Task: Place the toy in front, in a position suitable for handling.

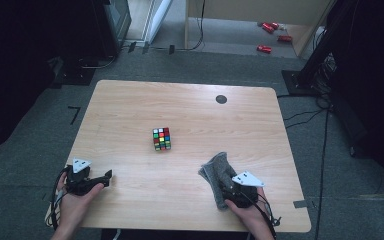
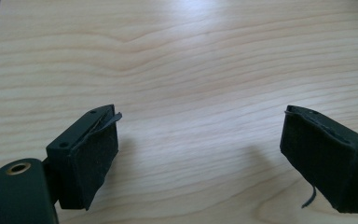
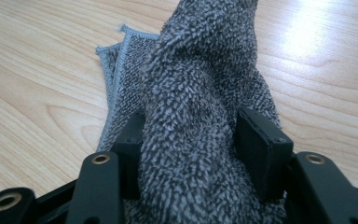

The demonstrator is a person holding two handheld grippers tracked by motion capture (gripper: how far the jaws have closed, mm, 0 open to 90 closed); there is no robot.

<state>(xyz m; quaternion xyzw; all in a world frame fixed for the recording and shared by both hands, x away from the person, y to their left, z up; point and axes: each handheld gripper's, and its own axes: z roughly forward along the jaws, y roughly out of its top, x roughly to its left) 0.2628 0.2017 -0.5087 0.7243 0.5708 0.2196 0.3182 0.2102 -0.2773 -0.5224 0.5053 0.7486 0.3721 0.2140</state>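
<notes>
Right gripper [image 3: 189, 140] pinching a grey towel [image 3: 191, 93]
The towel lies near the Rubik's cube [image 1: 162, 139] on the tabletop [image 1: 130, 110]; the left gripper [image 2: 200, 154] is spread, holding nothing.

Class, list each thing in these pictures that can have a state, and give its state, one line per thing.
Cloth: bunched, a fold pinched up off the table.
Right gripper: shut on the cloth.
Left gripper: open, nothing between its jaws.
Cube: scrambled, sitting flat mid-table, untouched.
Table: bare light wood.
</notes>
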